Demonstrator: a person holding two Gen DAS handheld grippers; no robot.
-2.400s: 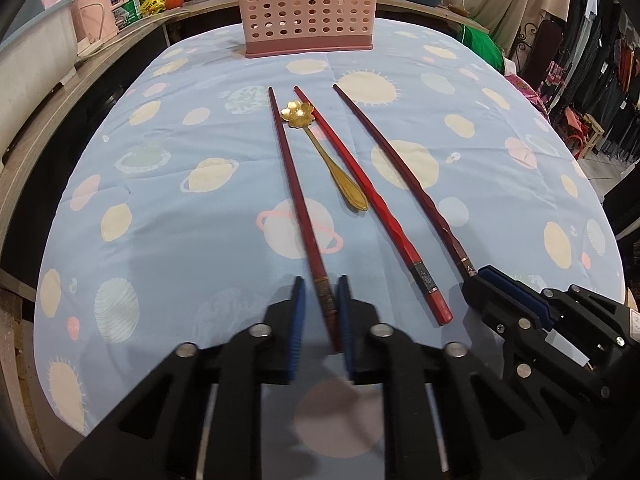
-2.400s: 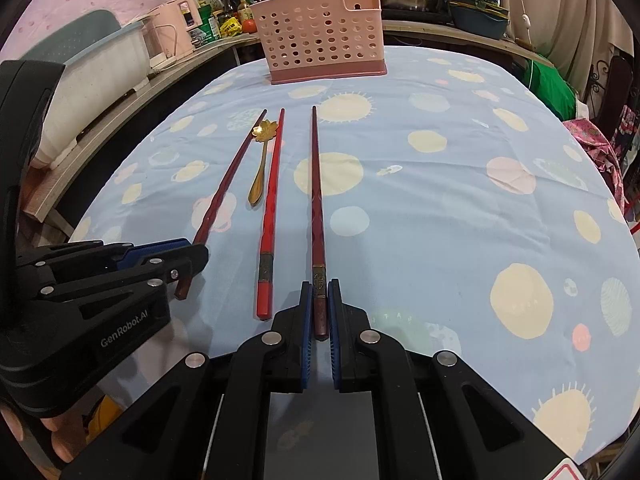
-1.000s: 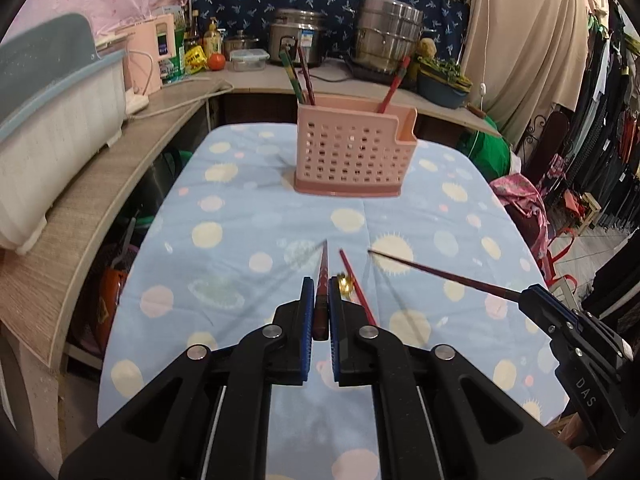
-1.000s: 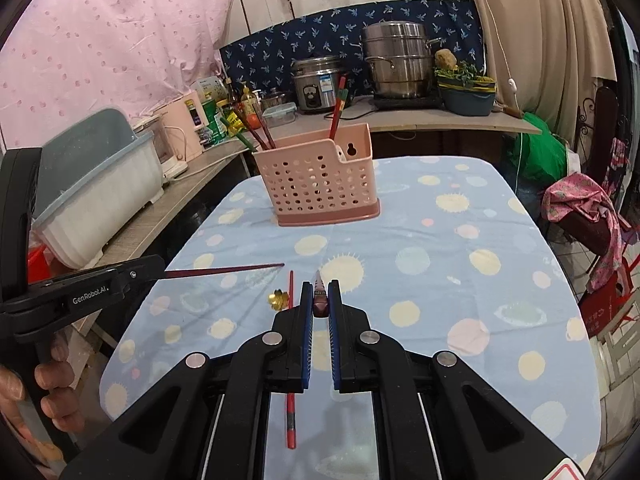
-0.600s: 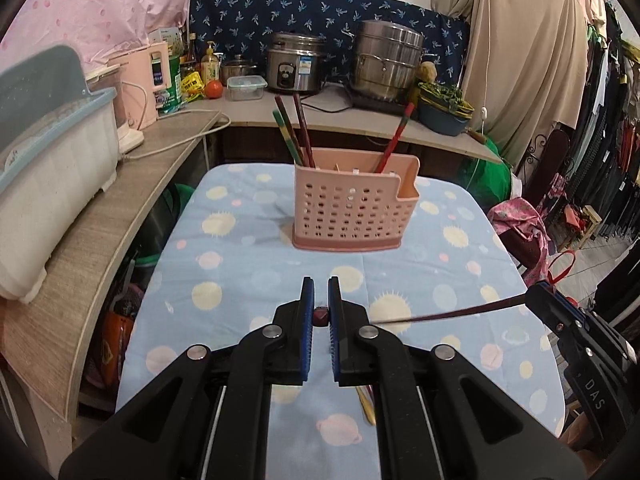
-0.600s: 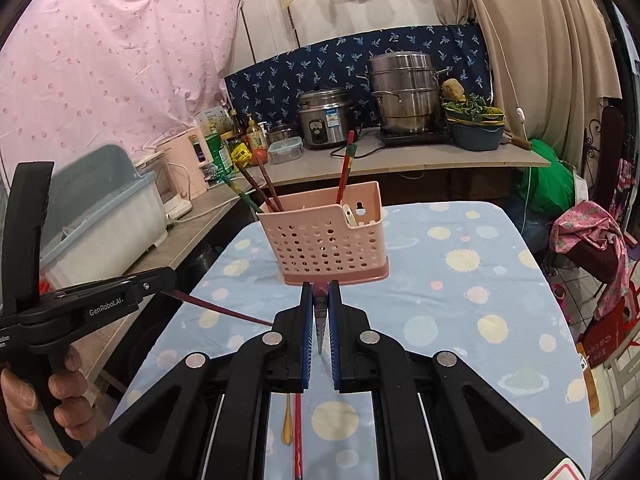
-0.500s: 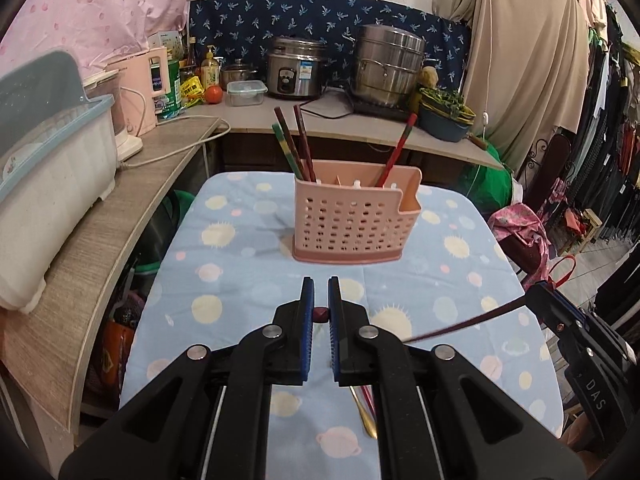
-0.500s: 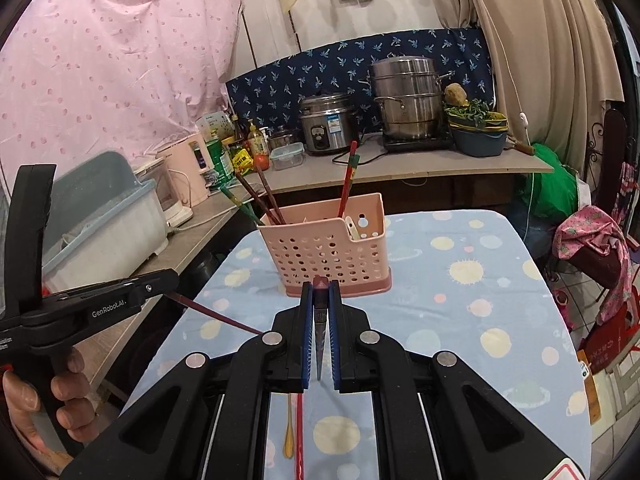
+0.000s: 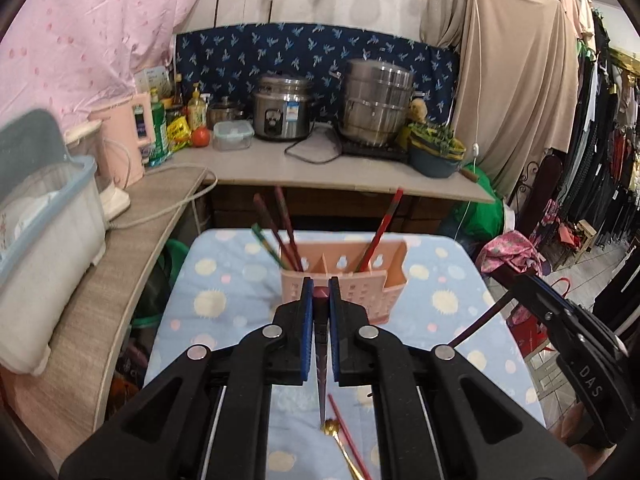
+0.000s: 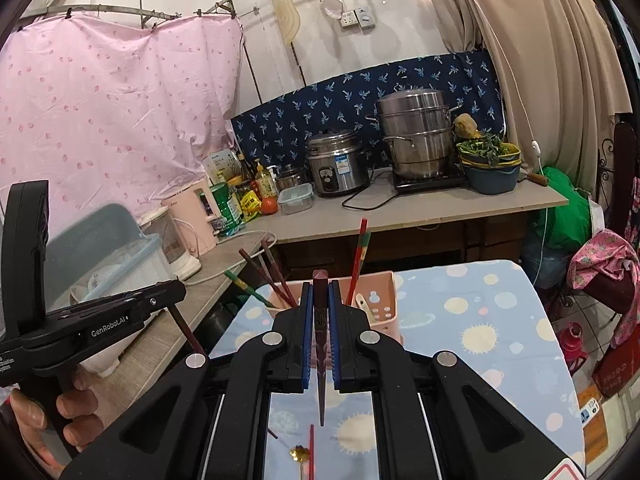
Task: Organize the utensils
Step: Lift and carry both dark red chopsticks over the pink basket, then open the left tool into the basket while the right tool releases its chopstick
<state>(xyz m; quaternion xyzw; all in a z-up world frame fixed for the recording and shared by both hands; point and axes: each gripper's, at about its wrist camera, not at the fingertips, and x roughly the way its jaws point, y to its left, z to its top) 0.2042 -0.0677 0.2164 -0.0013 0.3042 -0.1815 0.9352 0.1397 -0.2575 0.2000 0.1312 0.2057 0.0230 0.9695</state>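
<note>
A pink perforated utensil holder (image 9: 380, 280) (image 10: 382, 300) stands at the far end of the blue planet-print table (image 9: 224, 292), with several chopsticks upright in it. My left gripper (image 9: 320, 285) (image 10: 176, 290) is shut on the top of a dark red chopstick (image 9: 321, 360) that hangs tip down above the table, in front of the holder. My right gripper (image 10: 321, 286) (image 9: 520, 286) is shut on a second dark chopstick (image 10: 321, 344), also hanging tip down. A red chopstick (image 9: 344, 436) (image 10: 311, 452) and a gold flower spoon (image 9: 331, 427) (image 10: 300, 453) lie on the cloth below.
A wooden counter (image 9: 320, 168) behind the table carries a rice cooker (image 9: 282, 114), a steel steamer pot (image 9: 378, 102) and bottles. A lidded plastic bin (image 9: 44, 216) sits on the left shelf. Clothes hang at the right (image 9: 608, 168). A person's hand (image 10: 68, 404) holds the left gripper's handle.
Both grippers have risen and moved toward the holder with their chopsticks. The chopsticks have swung from pointing ahead to hanging tip down, and the holder looks lower and nearer.
</note>
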